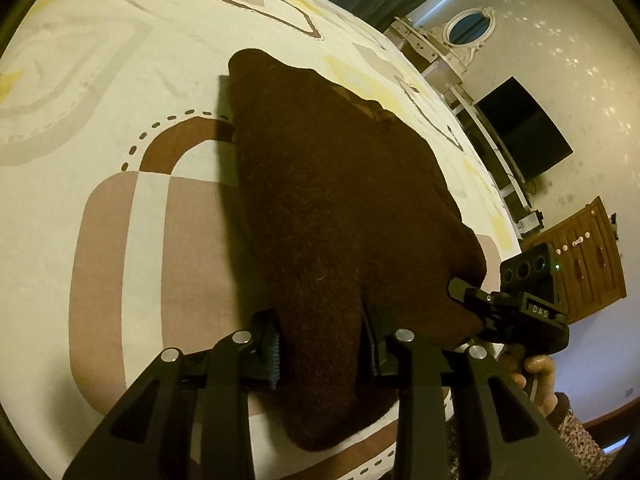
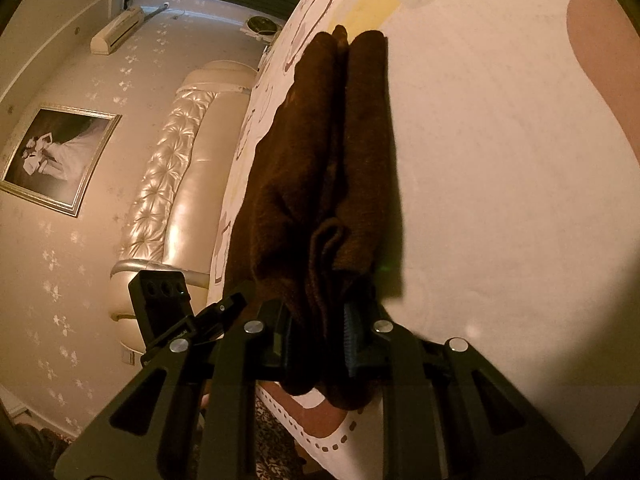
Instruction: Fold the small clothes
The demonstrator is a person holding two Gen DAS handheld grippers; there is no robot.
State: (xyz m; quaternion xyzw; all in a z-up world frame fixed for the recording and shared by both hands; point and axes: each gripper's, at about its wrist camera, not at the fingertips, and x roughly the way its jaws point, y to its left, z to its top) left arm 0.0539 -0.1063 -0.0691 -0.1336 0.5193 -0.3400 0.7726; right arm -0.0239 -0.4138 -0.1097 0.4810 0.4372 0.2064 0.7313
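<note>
Brown knit garment (image 1: pixel 340 200) on bedsheet (image 1: pixel 100 80), near edge pinched by left gripper (image 1: pixel 324 354) and right gripper (image 2: pixel 316 344). Layers already doubled; next fold probably remains.

Left gripper (image 1: pixel 324 354): black angular link arms, round silver rivet heads, ribbed black pads. Right gripper (image 2: pixel 318 338): same black linkage, silver rivets, blue-tinted ribbed pad; side block lettered "DAS", green light. Right hand (image 1: pixel 534 372): patterned knit sleeve (image 1: pixel 576 432).
</note>
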